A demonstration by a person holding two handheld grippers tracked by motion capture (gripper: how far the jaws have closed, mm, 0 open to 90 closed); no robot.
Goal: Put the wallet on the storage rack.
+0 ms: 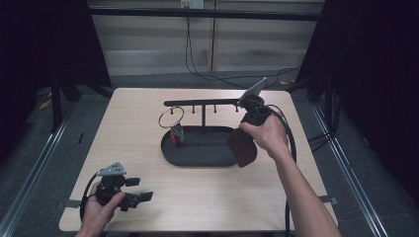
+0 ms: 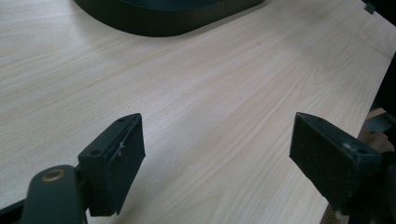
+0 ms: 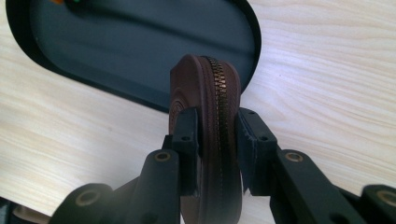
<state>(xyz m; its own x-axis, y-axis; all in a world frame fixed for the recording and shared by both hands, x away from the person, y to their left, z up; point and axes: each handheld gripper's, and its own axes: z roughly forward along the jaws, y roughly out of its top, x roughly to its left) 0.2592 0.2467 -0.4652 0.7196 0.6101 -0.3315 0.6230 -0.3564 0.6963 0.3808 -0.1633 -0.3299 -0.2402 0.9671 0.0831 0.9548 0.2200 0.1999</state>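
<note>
My right gripper is shut on a brown zipped leather pouch, held on edge with the zipper facing the camera. In the high view the pouch hangs below my right gripper over the right end of a black oval tray. A black T-shaped rack with short pegs rises from the tray. A wire ring with a small colourful charm hangs at its left side. My left gripper rests open near the table's front left corner, its jaws wide apart over bare wood.
The light wooden table has edges close to my left gripper at the front and left. Dark curtains stand on both sides, and a black cable trails across the floor behind the table.
</note>
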